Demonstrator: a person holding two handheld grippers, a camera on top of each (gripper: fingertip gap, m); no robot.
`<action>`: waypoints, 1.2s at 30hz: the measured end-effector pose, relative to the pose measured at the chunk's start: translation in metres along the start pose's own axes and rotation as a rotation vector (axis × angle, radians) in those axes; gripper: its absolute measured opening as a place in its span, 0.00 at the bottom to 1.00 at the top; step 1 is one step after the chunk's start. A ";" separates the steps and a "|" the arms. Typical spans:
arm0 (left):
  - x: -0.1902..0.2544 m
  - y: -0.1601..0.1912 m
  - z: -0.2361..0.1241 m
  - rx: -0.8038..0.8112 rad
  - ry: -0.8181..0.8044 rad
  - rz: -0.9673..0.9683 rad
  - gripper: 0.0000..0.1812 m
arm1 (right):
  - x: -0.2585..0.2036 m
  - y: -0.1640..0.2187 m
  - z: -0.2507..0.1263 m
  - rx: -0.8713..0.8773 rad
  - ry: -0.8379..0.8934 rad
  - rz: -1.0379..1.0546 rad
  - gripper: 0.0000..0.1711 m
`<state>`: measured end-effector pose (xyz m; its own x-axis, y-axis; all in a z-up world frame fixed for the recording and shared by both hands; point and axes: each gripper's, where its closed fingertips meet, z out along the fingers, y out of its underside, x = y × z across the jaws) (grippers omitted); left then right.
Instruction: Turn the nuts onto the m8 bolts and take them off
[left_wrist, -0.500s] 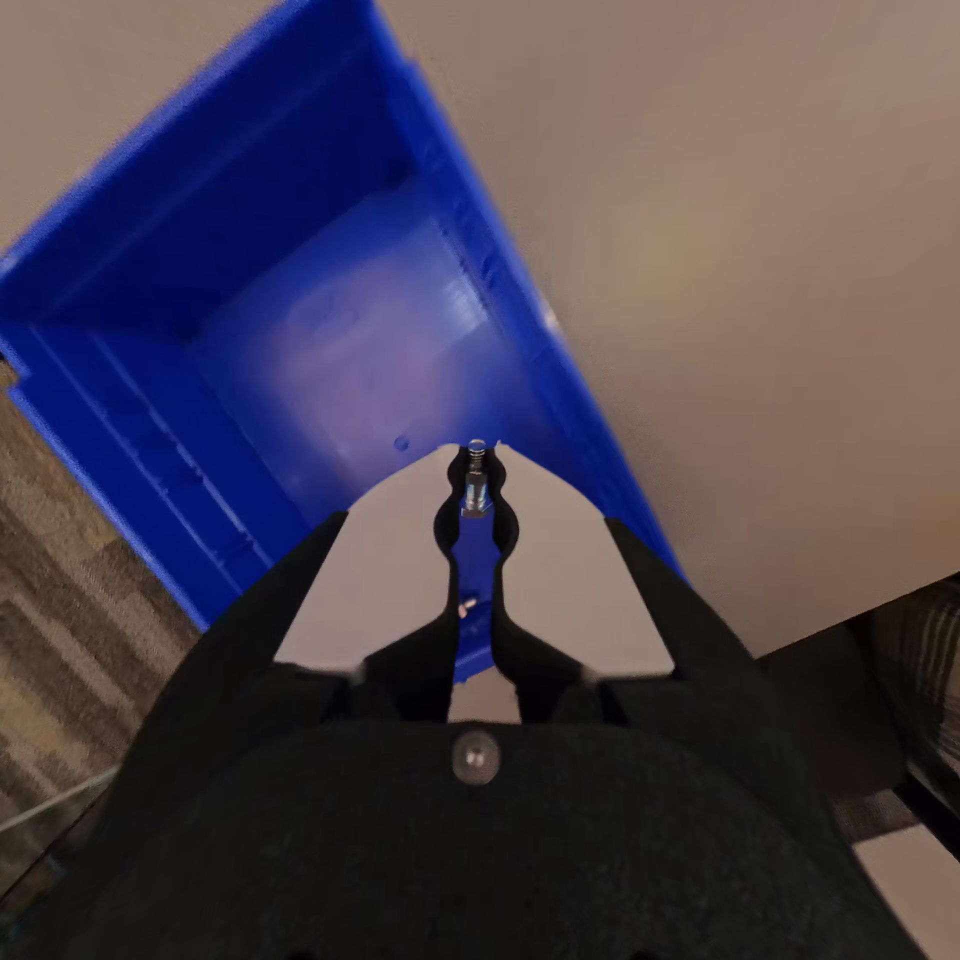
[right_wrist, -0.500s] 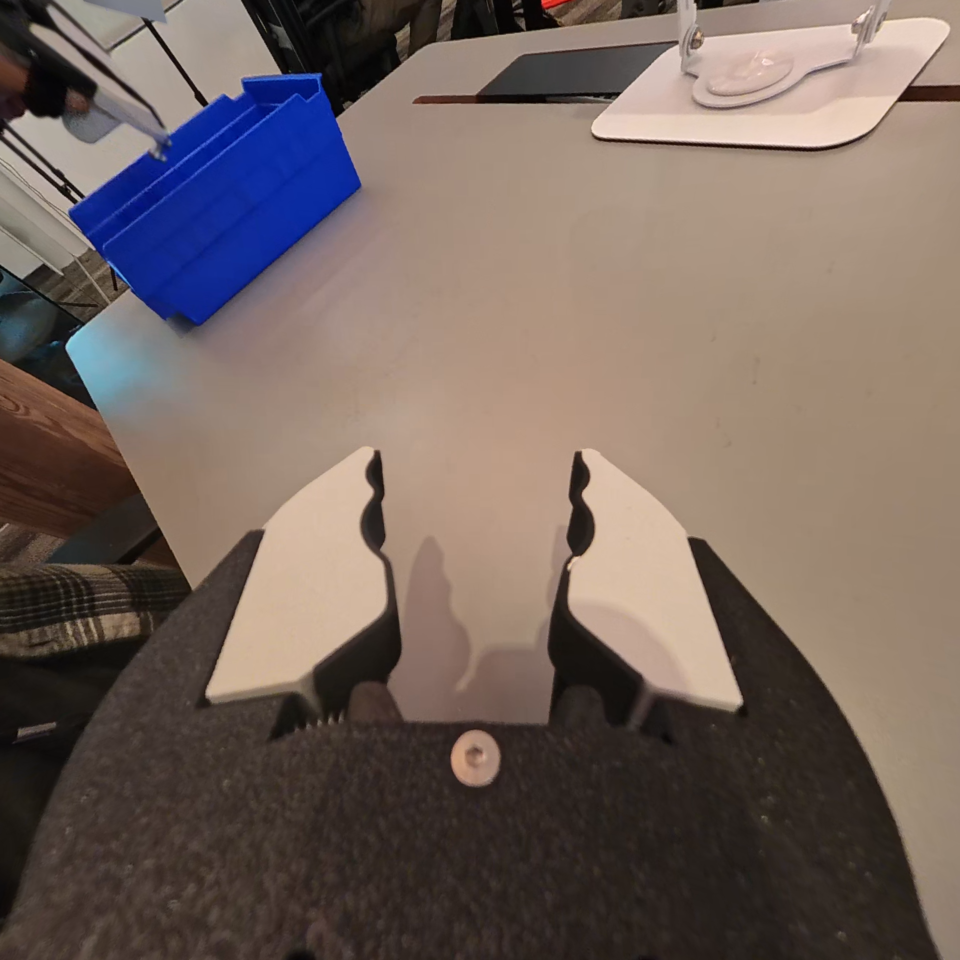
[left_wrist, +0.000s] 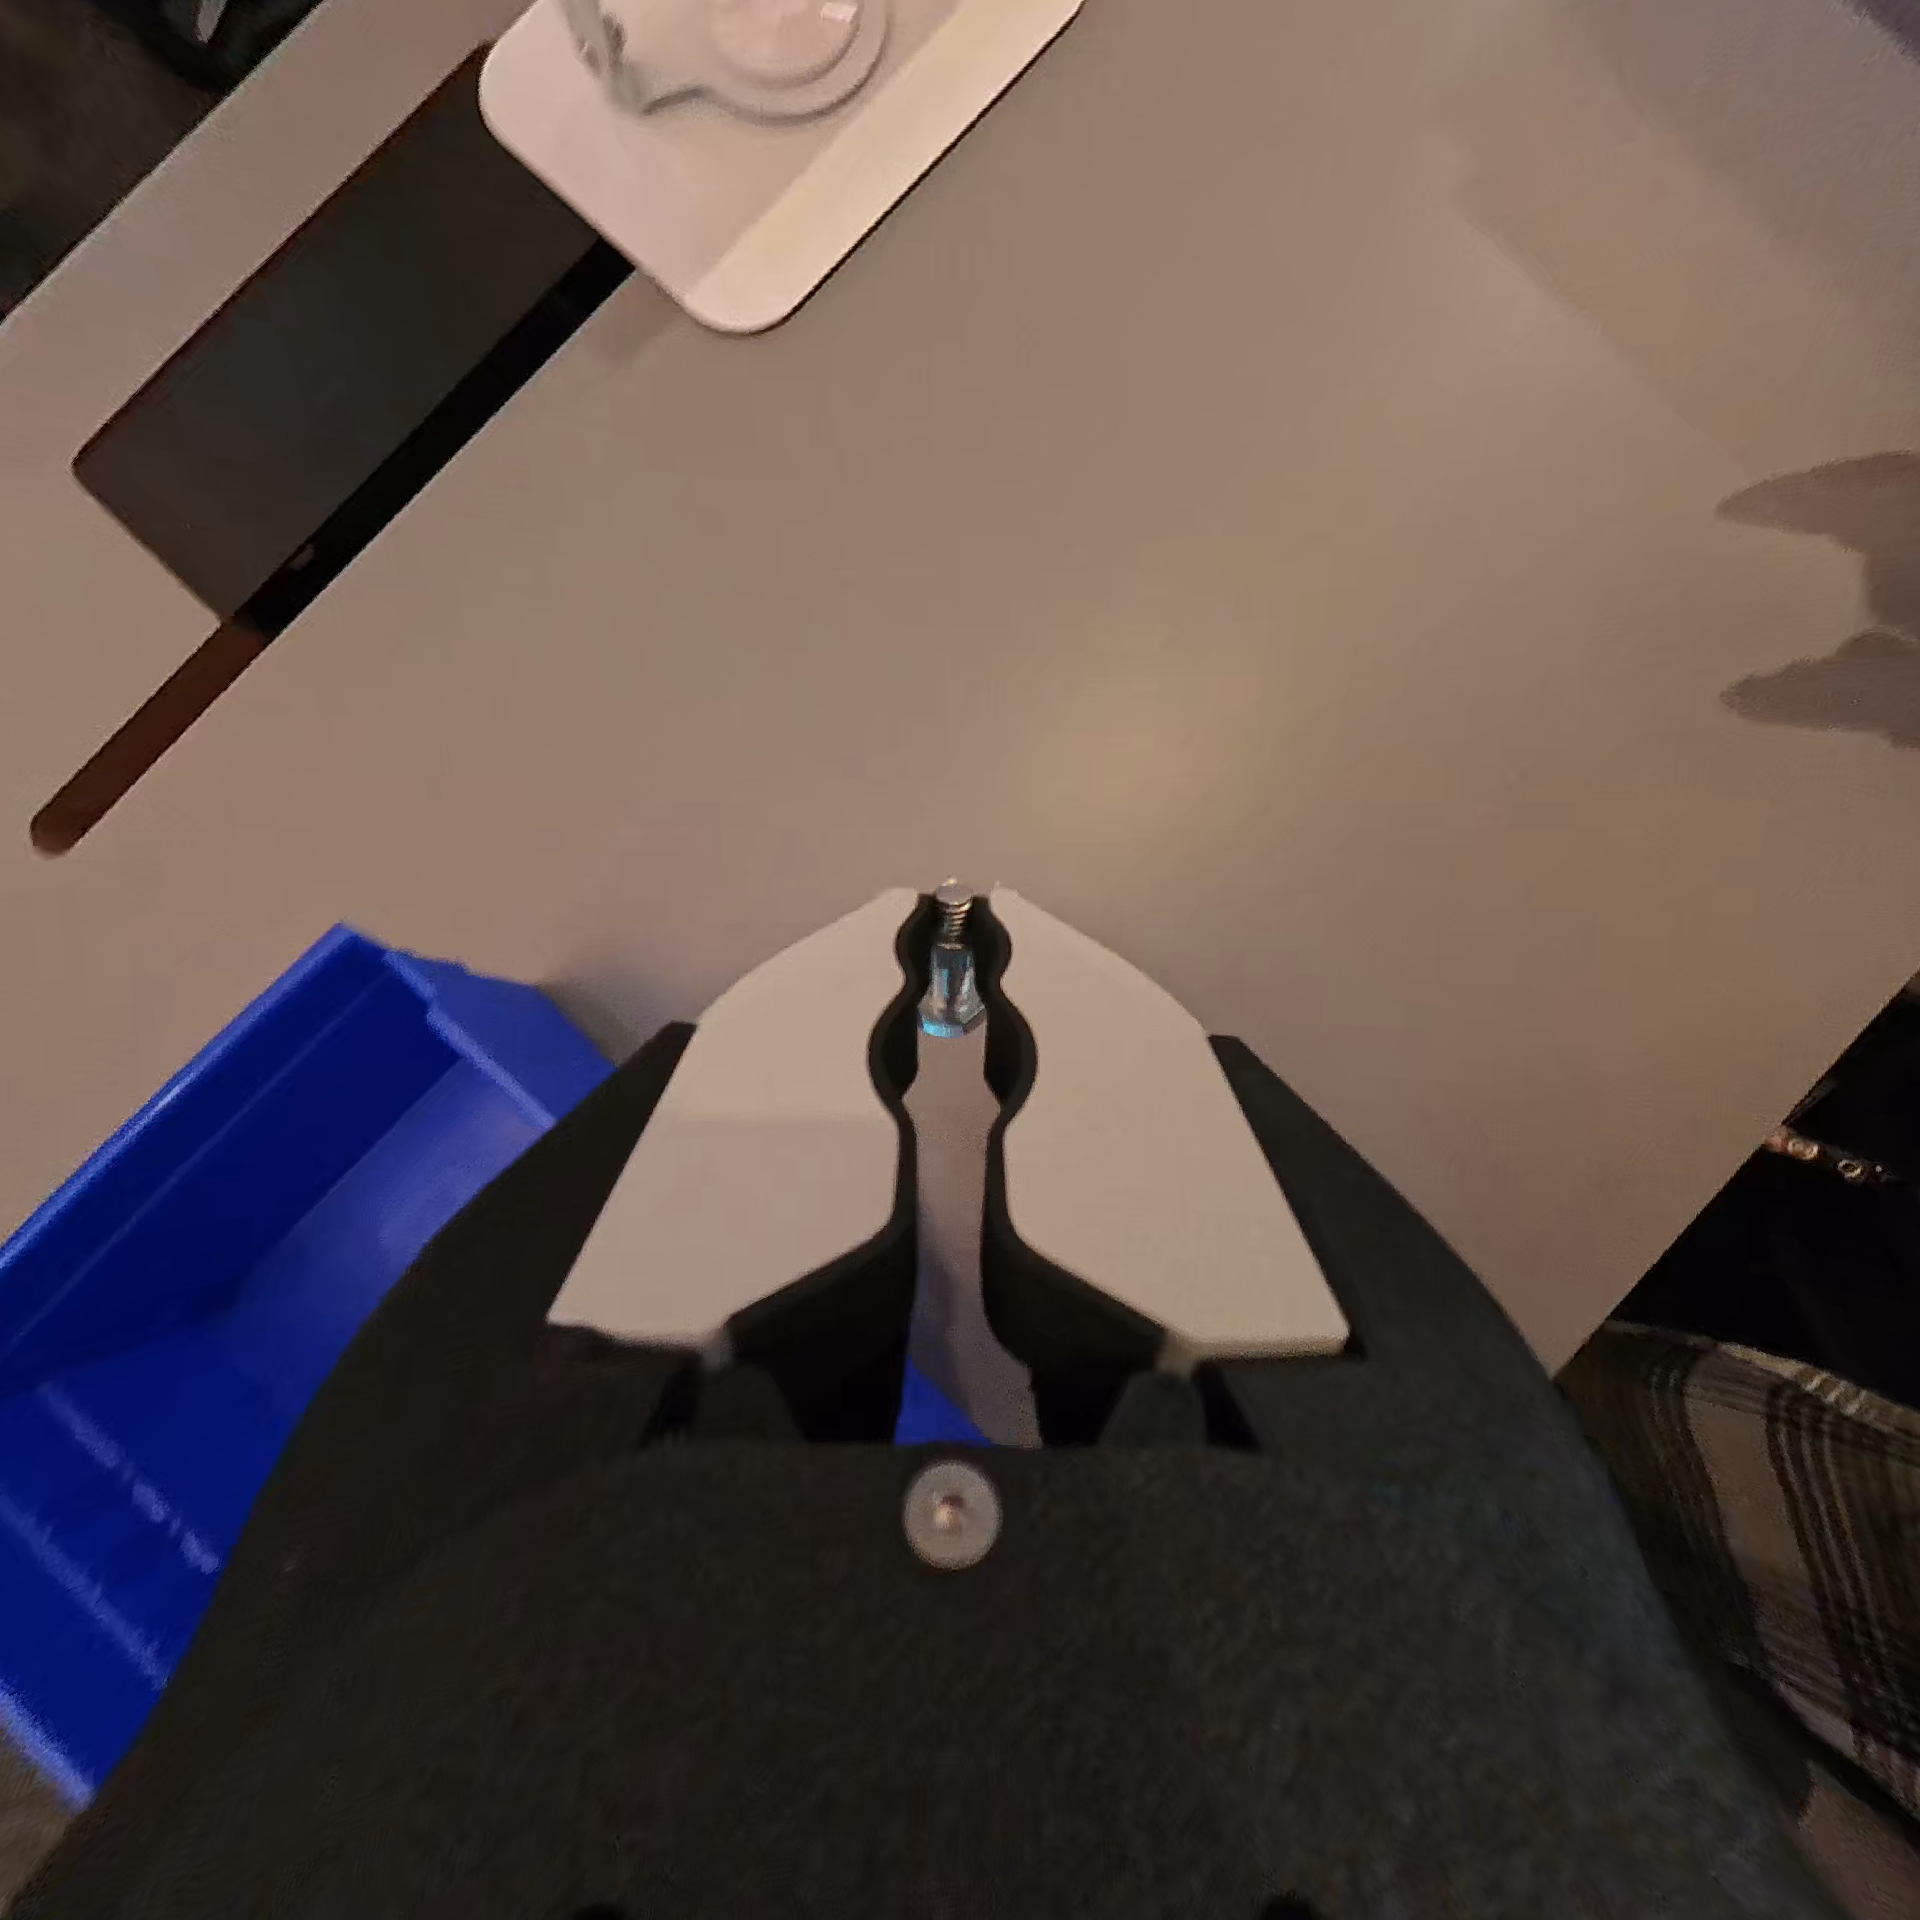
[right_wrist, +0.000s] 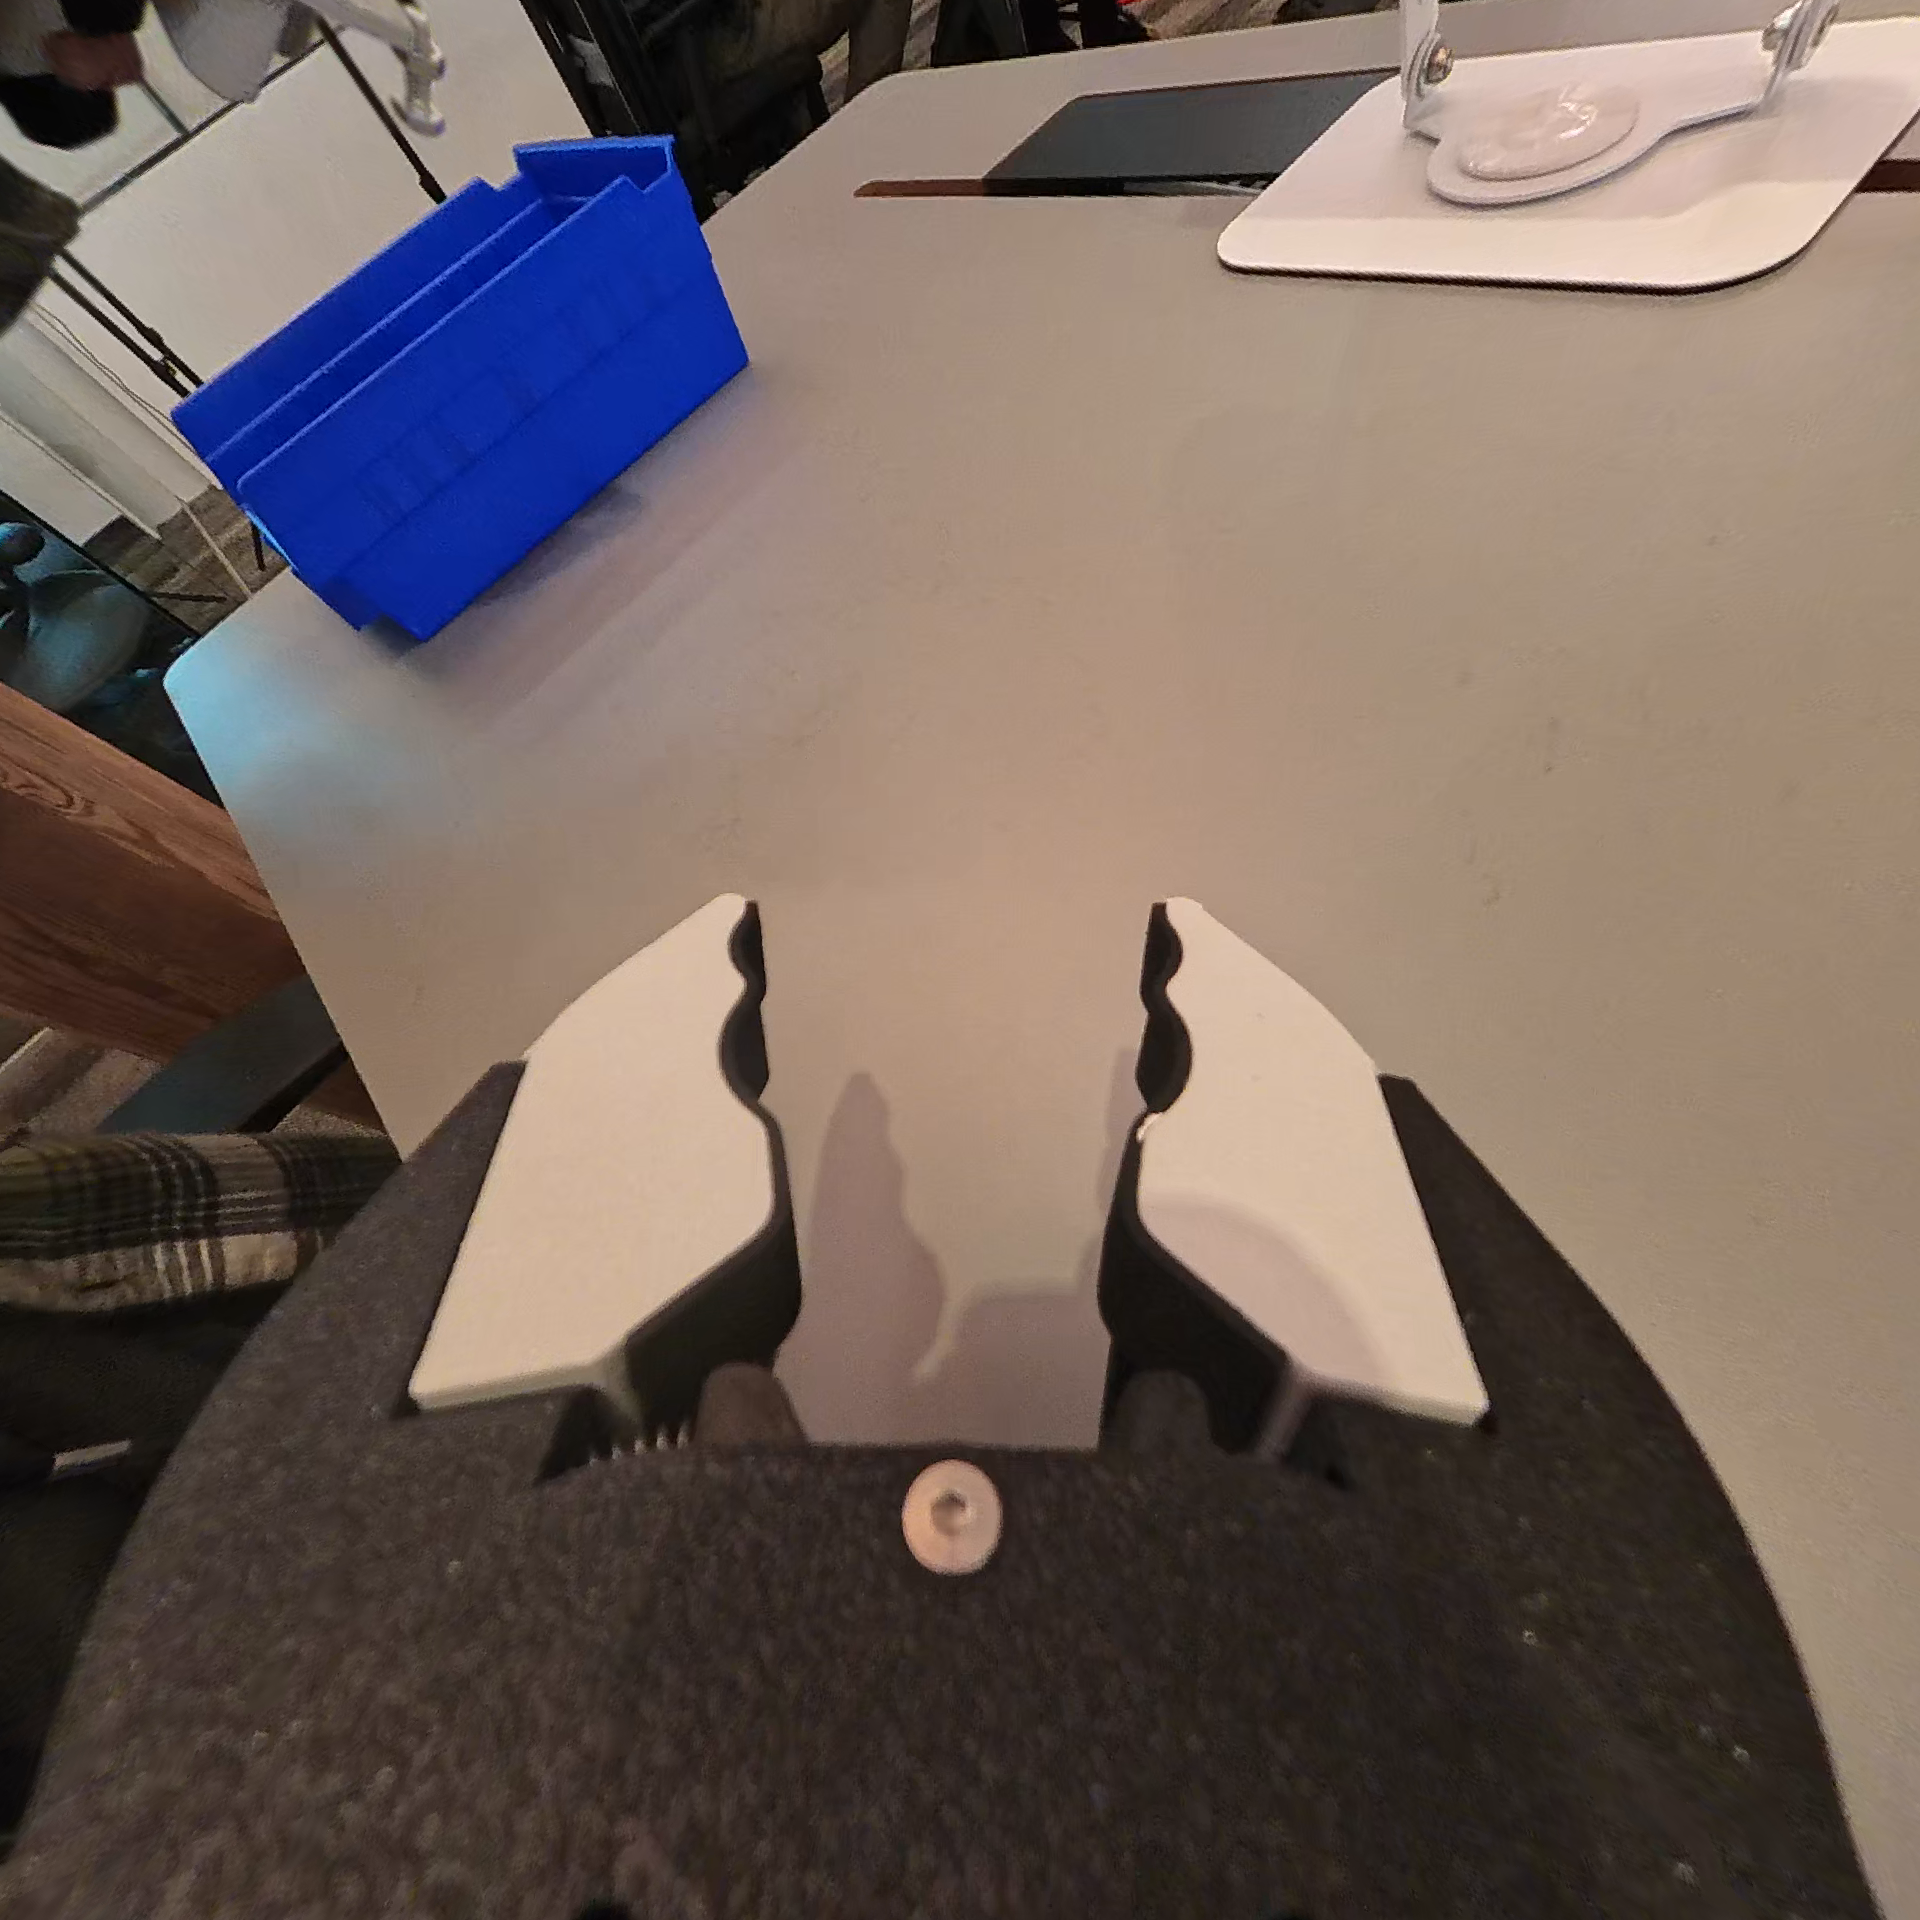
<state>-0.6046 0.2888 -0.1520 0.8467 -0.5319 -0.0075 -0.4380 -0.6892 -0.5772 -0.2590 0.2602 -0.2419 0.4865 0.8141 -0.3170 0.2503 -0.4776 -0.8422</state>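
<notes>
We have one bolt (left_wrist: 951, 971) in our left gripper (left_wrist: 954, 914). The two fingers are squeezed tight on it, right at their tips. The bolt points away from us, with its screw end poking out just past the tips and its six-sided head sitting in the little hollow between the fingers. We cannot tell for sure if a nut is on it or if that wider part is only the head; it is too small to see well. We hold it up over the grey table (left_wrist: 1143, 623), with the blue bin (left_wrist: 260, 1195) just beside us, low on our left. So, as far as we can tell, the picking-up part is done. Our right gripper (right_wrist: 956, 914) is wide apart and holds nothing. It hangs just above the table, and we see its shadow under it. From that side the blue bin (right_wrist: 468, 395) sits well away near the far left corner, and we cannot see inside it. A white flat stand (right_wrist: 1558, 208) rests at the back of the table. We see no loose nut on the table anywhere. We think most of the job is left: the right gripper needs to get a nut, meet the bolt, turn the nut on, and then turn it off again.
</notes>
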 end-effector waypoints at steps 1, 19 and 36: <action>0.005 -0.005 0.003 0.015 0.015 0.005 0.04 | 0.000 0.000 0.000 0.001 0.001 0.000 0.41; 0.083 -0.050 0.044 0.228 0.258 0.042 0.04 | -0.008 -0.001 0.014 -0.017 -0.043 0.003 0.41; 0.145 -0.077 0.042 0.404 0.503 0.021 0.04 | -0.074 -0.066 0.075 0.106 -0.356 -0.067 0.37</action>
<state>-0.4355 0.2858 -0.1431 0.5516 -0.7765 0.3048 -0.2218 -0.4888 -0.8437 -0.3746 0.2567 -0.1957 0.1455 0.9153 -0.3755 0.1747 -0.3973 -0.9009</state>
